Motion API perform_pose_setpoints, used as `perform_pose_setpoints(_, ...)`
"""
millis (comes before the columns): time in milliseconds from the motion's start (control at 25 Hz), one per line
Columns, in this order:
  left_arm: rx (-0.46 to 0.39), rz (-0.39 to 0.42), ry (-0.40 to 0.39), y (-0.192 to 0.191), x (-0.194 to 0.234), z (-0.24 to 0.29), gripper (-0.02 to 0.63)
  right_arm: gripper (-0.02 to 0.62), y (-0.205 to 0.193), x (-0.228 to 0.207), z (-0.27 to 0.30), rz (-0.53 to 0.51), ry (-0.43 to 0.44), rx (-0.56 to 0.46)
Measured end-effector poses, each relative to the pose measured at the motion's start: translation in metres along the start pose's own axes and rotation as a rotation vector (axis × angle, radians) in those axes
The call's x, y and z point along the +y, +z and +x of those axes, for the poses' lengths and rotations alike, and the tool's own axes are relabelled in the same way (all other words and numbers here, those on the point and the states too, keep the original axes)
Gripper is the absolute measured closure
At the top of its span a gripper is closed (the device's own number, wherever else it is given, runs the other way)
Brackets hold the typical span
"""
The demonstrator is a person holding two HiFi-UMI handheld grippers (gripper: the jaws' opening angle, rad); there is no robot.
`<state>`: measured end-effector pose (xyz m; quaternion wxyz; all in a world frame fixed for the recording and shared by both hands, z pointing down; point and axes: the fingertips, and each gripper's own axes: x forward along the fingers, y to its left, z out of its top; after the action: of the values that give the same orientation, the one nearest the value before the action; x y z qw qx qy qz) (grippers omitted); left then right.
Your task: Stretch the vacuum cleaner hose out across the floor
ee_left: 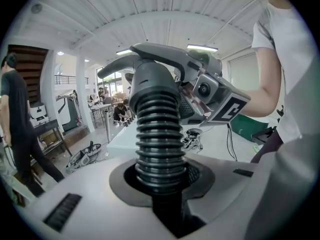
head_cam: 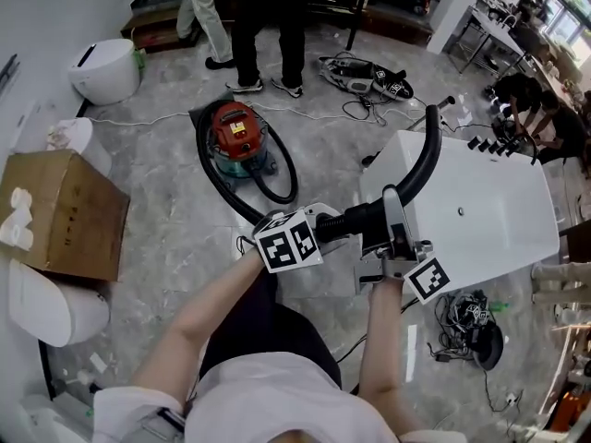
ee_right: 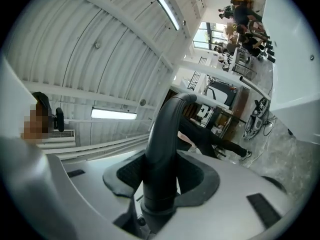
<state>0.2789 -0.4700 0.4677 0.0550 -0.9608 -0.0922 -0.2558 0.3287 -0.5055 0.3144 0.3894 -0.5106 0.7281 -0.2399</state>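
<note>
Left tool (ee_left: 161, 177) and right tool (ee_right: 160, 185) both grip the hose assembly at centre of the head view.
Left tool is clamped on the black ribbed vacuum cleaner hose (ee_left: 160, 139); right tool is clamped on the smooth black curved tube (ee_right: 167, 129). Hose loops over the grey marble floor (head_cam: 166, 220) to the red canister vacuum cleaner (head_cam: 235, 135), upper centre.
</note>
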Motion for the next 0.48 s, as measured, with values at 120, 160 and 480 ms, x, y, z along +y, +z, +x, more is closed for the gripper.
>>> perform_pose_setpoints(120, 0.000, -0.023, -0.004, -0.001, 0.016, 0.001, 0.503, 0.417, 0.001, -0.010, 0.017, 0.011, -0.005, 0.019)
perform_pose_setpoints(160, -0.002, -0.034, -0.005, -0.003, 0.022, 0.000, 0.503, 0.417, 0.000, -0.013, 0.024, 0.016, -0.006, 0.027)
perform_pose_setpoints(480, -0.045, -0.093, 0.006, -0.019, 0.098, -0.010, 0.503, 0.417, -0.012, -0.045, 0.100, 0.007, -0.003, 0.054)
